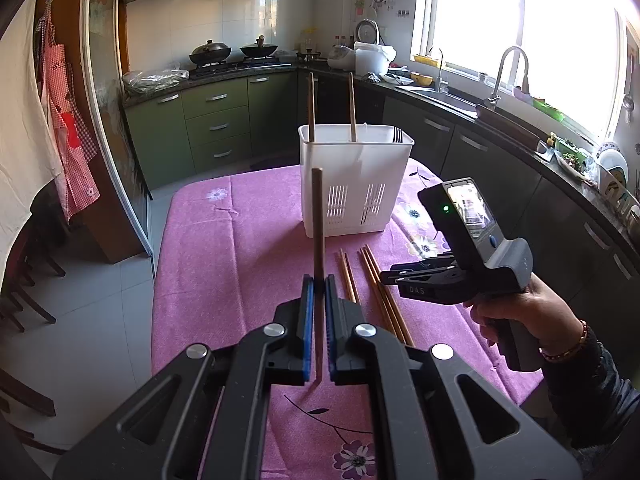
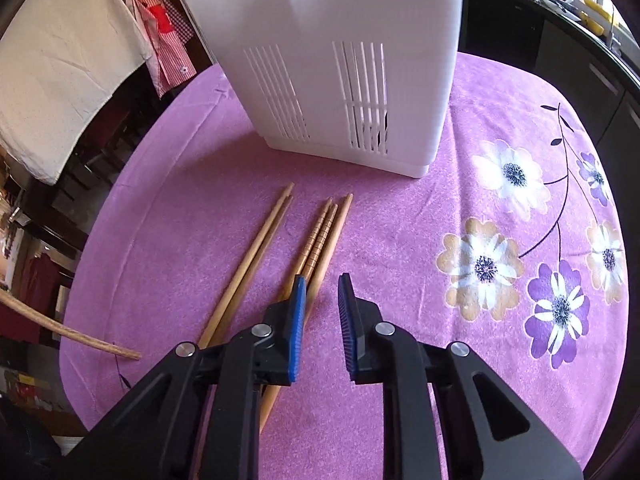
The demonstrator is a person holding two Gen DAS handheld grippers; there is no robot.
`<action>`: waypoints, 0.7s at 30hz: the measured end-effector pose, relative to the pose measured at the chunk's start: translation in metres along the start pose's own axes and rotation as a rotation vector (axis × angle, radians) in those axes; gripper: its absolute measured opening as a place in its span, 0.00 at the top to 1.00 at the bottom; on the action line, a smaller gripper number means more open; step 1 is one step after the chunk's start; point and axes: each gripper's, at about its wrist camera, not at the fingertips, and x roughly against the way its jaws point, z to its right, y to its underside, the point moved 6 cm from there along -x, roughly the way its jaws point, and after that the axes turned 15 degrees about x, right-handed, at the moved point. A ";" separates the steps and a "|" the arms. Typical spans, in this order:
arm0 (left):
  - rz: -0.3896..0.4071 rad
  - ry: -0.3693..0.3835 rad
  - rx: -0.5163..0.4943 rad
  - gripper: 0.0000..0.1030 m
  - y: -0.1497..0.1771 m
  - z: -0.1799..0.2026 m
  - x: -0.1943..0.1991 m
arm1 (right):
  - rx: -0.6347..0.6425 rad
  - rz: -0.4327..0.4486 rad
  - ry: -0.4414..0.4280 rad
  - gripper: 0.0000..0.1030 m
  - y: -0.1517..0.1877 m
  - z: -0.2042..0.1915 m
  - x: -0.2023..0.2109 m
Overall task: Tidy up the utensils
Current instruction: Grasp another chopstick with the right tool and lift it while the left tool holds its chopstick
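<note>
The held chopstick (image 1: pixel 318 240) is a thin brown wood stick, standing straight up. The left gripper (image 1: pixel 319 292) is pinched tight on it, low on the stick, so most of it pokes up above the blue pads (image 1: pixel 307 312) and a short bit hangs under. It looks light and stiff, prob. not bendy. It is round and smooth, so it could twist or slip in the pads if bumped. Holding it near the middle would keep it from tipping.

Five more loose chopsticks (image 2: pixel 316 240) lie on the pink cloth (image 2: pixel 400 260), side by side in 2 small groups, tips facing the white basket (image 1: pixel 356 184). They lie flat and close, some touching, so picking just one may be tricky; a grip across the thin part, from the top, looks best.

The right gripper (image 2: pixel 322 292) hangs just above the loose sticks, jaws a bit apart w/ nothing between them. Its left pad is over the group on the right.

The basket stands upright on the cloth, just past the loose sticks. Two basket chopsticks (image 1: pixel 311 108) already stand in it, leaning on the rim. It has slots low on its wall.

Behind is a kitchen w/ green cabinets (image 1: pixel 216 120) and a sink tap (image 1: pixel 508 76) by a bright window.
</note>
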 end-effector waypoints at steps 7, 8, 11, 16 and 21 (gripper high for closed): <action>0.000 0.002 0.002 0.95 0.000 0.000 0.000 | 0.032 -0.029 0.017 0.83 -0.004 -0.008 -0.006; 0.000 0.003 0.002 0.95 0.000 0.000 0.001 | 0.042 -0.034 0.029 0.83 -0.007 -0.010 -0.008; 0.000 0.002 -0.001 0.95 0.000 0.000 0.001 | 0.055 -0.042 0.050 0.84 -0.012 -0.013 -0.012; -0.008 0.001 -0.004 0.95 0.002 0.000 0.000 | 0.078 -0.036 0.081 0.92 -0.022 -0.017 -0.020; -0.011 0.000 0.004 0.95 0.001 -0.001 0.000 | 0.063 0.051 0.075 0.94 -0.012 -0.004 0.011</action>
